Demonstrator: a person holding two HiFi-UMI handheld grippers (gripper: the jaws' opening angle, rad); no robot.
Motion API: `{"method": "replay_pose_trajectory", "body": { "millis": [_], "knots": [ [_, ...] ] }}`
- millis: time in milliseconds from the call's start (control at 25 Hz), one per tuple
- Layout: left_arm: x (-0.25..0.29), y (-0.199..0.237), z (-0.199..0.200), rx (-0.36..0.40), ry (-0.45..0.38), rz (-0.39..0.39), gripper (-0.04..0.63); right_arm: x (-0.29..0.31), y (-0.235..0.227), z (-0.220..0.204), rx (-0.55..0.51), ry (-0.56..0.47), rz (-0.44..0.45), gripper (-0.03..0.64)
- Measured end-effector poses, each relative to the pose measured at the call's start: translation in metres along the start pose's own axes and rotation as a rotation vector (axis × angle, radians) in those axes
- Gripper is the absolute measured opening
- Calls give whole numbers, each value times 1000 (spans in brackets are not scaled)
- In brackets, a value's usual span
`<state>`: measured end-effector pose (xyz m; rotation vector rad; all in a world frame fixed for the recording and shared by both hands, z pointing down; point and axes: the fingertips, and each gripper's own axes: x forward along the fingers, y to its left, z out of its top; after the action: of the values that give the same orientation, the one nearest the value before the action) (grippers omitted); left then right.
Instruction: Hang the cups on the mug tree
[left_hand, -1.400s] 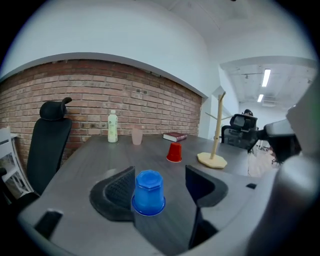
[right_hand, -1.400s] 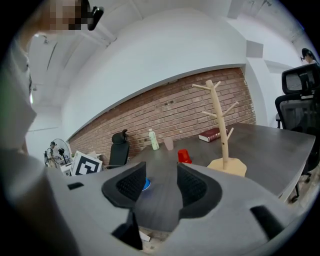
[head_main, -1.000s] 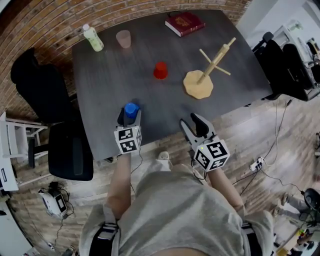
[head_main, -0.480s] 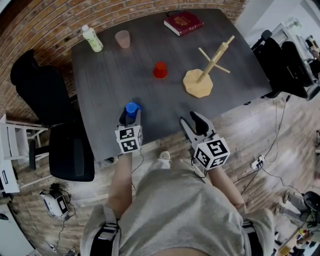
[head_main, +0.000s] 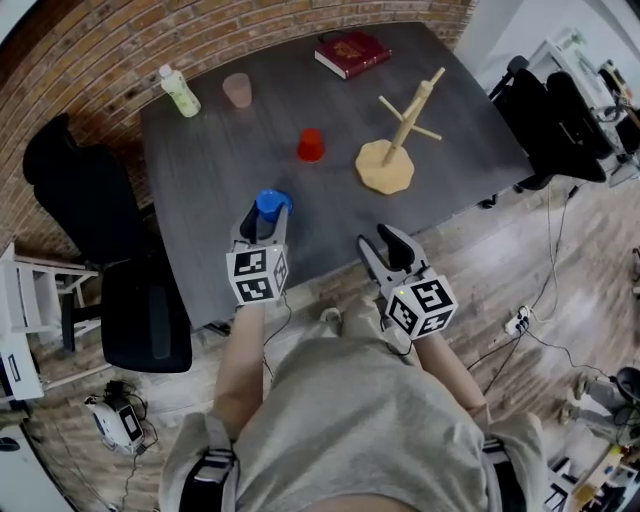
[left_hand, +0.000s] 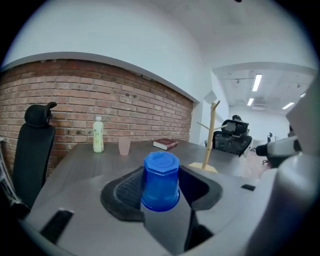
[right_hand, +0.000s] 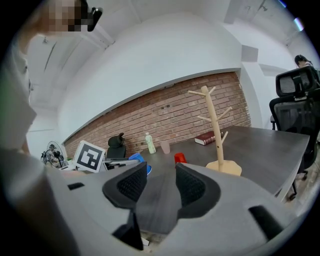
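As the left tool (head_main: 264, 222) grips a blue cup (left_hand: 161, 181)
Jaws have just been closing on it (upside down); right tool (right_hand: 161, 176) stands open, empty.

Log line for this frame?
left gripper: jaws just closed on blue cup | right gripper: open, empty | mug tree: bare | red cup: on table

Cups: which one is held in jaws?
The blue cup, gripped in the jaws of the left gripper, which have just been closing; the red cup and pink cup stand on the table.
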<state>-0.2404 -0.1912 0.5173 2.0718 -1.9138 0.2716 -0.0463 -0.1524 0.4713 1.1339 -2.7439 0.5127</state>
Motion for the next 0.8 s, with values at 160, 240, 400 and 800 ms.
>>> {"method": "replay_pose_trajectory", "body": {
  "millis": [160,240,400,800],
  "knots": [
    [4,-23,37,18,-51,-66,206,-10,-3,0,9,-16,-21,184],
    [8,-35,52,32,-71,-100,206,-16,-6,-2,18,-20,-31,183],
    [19,-61,84,56,-117,-156,206,-26,-17,-2,27,-28,-52,183],
    [55,-115,150,107,-208,-250,206,-42,-56,13,30,-66,-101,172]
  ]
}}
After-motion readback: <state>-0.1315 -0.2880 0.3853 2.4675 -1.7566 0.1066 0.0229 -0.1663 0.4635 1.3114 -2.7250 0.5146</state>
